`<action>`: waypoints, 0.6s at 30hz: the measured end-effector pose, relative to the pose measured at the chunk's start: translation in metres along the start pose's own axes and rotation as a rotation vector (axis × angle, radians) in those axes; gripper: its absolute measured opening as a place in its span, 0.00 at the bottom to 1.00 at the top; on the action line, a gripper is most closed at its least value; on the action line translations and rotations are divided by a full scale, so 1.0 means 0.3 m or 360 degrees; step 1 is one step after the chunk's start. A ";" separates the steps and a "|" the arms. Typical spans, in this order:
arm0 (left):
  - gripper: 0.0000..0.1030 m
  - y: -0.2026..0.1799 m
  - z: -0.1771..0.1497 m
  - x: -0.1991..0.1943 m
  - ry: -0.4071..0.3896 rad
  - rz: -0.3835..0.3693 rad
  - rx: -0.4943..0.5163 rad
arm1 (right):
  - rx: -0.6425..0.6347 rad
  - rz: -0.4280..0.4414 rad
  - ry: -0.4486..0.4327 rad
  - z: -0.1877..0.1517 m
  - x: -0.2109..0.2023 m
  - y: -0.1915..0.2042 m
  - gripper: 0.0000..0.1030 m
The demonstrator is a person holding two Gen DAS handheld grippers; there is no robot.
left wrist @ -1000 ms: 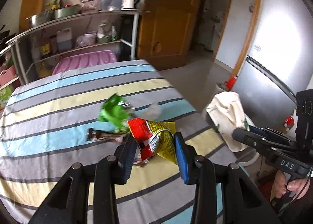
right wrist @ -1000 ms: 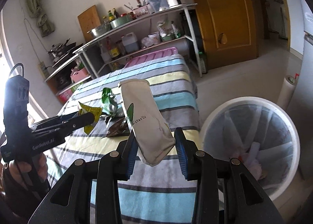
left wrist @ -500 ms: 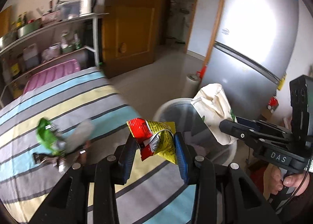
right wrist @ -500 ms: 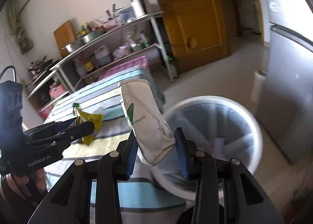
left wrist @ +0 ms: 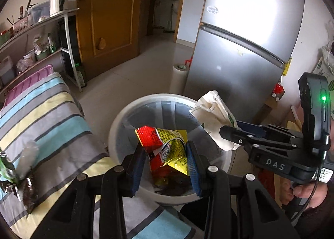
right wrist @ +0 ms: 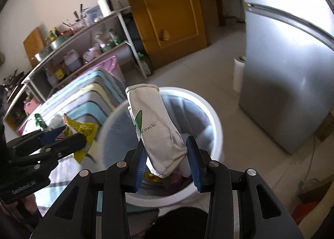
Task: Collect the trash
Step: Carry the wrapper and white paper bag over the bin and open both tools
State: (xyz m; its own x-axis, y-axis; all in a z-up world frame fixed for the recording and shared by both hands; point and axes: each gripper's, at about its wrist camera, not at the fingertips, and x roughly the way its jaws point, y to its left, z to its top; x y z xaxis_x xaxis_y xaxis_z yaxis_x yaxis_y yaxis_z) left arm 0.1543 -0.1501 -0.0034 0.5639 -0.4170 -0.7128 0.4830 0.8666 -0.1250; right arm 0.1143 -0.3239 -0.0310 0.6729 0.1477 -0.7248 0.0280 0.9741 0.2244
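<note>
My left gripper [left wrist: 166, 155] is shut on a crumpled red and yellow snack wrapper [left wrist: 165, 145], held over the mouth of the white trash bin [left wrist: 119, 122]. My right gripper [right wrist: 166, 155] is shut on a white paper bag with green print [right wrist: 155, 126], also above the bin [right wrist: 216, 122]. In the left wrist view the right gripper [left wrist: 224, 131] comes in from the right with the white bag [left wrist: 215, 113]. In the right wrist view the left gripper [right wrist: 68, 136] shows at the left with the yellow wrapper [right wrist: 84, 129]. Trash lies in the bin's bottom.
A table with a striped cloth [left wrist: 46, 113] stands left of the bin; a green wrapper [left wrist: 6, 169] and other scraps lie on it. A silver fridge [left wrist: 246, 46] stands right of the bin, a roll [left wrist: 178, 78] beside it. A shelf rack [left wrist: 41, 36] and wooden door [left wrist: 108, 15] are behind.
Both grippers have swung from over the striped table to above the white bin, each still holding its piece of trash. The table scraps have slid to the left edge of the left wrist view.
</note>
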 end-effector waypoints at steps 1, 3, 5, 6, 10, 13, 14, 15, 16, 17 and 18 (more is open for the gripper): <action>0.39 -0.004 -0.002 0.010 0.0013 0.0003 -0.0004 | 0.0001 -0.0008 0.0008 -0.001 0.007 -0.005 0.37; 0.39 -0.009 -0.004 0.025 0.0027 0.0006 -0.0001 | -0.0004 -0.0025 0.0028 0.002 0.027 -0.013 0.37; 0.40 -0.009 0.000 0.036 0.0041 0.0005 -0.0011 | -0.0006 -0.0035 0.0048 0.003 0.044 -0.019 0.38; 0.40 -0.007 0.001 0.040 0.0044 0.0009 -0.0016 | -0.0012 -0.0045 0.0055 0.004 0.053 -0.020 0.38; 0.40 0.002 0.005 0.047 0.0045 0.0020 -0.0038 | -0.0039 -0.0068 0.0095 0.003 0.085 -0.010 0.39; 0.47 0.013 0.005 0.056 0.0061 0.0029 -0.0066 | -0.0076 -0.0109 0.0109 -0.004 0.103 -0.011 0.39; 0.51 0.017 0.004 0.058 0.0064 0.0034 -0.0071 | -0.0087 -0.0136 0.0108 -0.004 0.107 -0.008 0.40; 0.53 0.020 0.003 0.057 0.0067 0.0036 -0.0078 | -0.0094 -0.0151 0.0106 -0.004 0.111 -0.006 0.42; 0.53 0.024 0.002 0.054 0.0065 0.0032 -0.0087 | -0.0095 -0.0160 0.0103 -0.003 0.112 -0.005 0.45; 0.55 0.026 0.002 0.050 0.0057 0.0024 -0.0091 | -0.0091 -0.0160 0.0100 -0.004 0.110 -0.008 0.48; 0.60 0.027 0.003 0.048 0.0052 0.0023 -0.0091 | -0.0083 -0.0152 0.0095 -0.005 0.108 -0.012 0.49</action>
State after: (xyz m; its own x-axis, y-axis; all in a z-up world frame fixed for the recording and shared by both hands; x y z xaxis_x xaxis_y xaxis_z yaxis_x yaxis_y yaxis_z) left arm 0.1670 -0.1493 -0.0140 0.5477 -0.3960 -0.7370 0.4353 0.8871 -0.1532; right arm 0.1349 -0.3223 -0.0563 0.6236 0.0619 -0.7793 0.0507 0.9916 0.1194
